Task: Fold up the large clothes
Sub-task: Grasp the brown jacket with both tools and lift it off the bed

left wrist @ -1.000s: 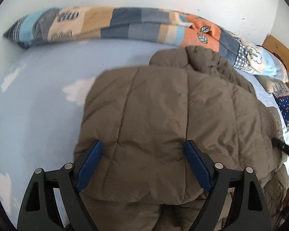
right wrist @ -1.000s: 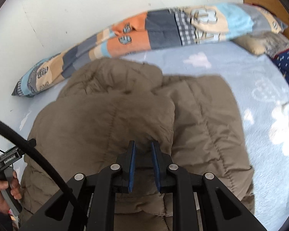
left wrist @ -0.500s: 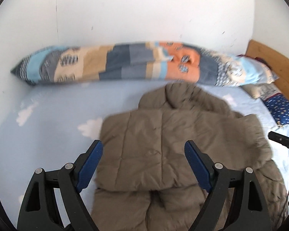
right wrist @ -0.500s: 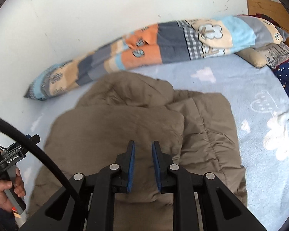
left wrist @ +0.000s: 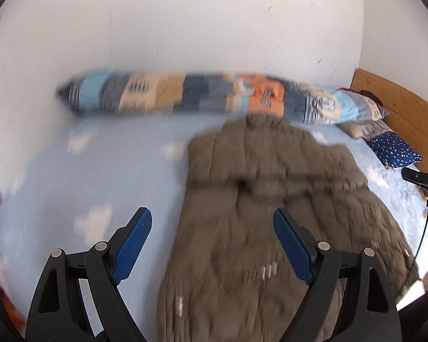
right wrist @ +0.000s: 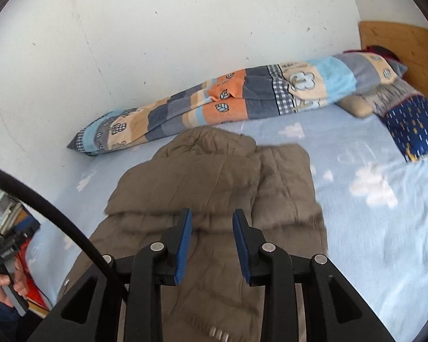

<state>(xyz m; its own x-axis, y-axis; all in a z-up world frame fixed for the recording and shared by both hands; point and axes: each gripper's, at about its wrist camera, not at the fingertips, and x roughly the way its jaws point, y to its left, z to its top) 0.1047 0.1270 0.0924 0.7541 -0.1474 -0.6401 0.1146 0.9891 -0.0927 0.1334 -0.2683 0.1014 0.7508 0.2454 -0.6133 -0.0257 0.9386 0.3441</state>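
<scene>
A large brown padded jacket (left wrist: 259, 199) (right wrist: 214, 188) lies flat on the light blue bed sheet (left wrist: 105, 171), its sides folded in over the middle and its hood end toward the wall. My left gripper (left wrist: 212, 222) stands wide open above the jacket's near part, with nothing between its blue pads. My right gripper (right wrist: 211, 222) hangs over the jacket's lower middle. Its jaws are opening and nothing is between them. Neither gripper touches the cloth.
A long patchwork quilt roll (right wrist: 228, 105) (left wrist: 202, 94) lies along the white wall behind the jacket. Pillows, one dark blue with dots (right wrist: 413, 128), sit by the wooden headboard (right wrist: 396, 42) at right. A hand (right wrist: 2, 285) with the other gripper's handle shows at left.
Both grippers have pulled back and risen from the jacket, so more of the bed shows. The right gripper's jaws have parted from nearly shut. The left stays wide open.
</scene>
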